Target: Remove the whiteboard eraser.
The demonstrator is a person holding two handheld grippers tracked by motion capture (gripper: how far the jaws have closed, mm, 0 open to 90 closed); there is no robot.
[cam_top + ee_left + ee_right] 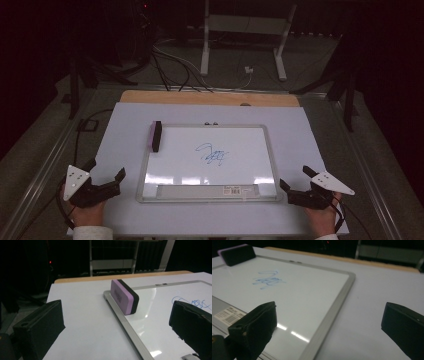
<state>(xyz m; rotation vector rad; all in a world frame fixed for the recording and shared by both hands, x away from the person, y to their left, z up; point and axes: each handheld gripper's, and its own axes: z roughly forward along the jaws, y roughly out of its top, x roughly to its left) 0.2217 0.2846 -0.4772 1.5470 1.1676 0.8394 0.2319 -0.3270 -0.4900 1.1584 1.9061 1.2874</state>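
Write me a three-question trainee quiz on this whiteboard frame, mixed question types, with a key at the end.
1. True or false: the eraser lies at the near right corner of the whiteboard.
2. What colour is the scribble on the board?
3. Multiple choice: the left gripper is A) shut on the eraser, B) open beside the board's left edge with nothing between its jaws, C) pressing on the scribble.

Key
1. False: it sits at the far left corner, on the frame edge.
2. Blue.
3. B. The right gripper is likewise open, by the board's near right corner.
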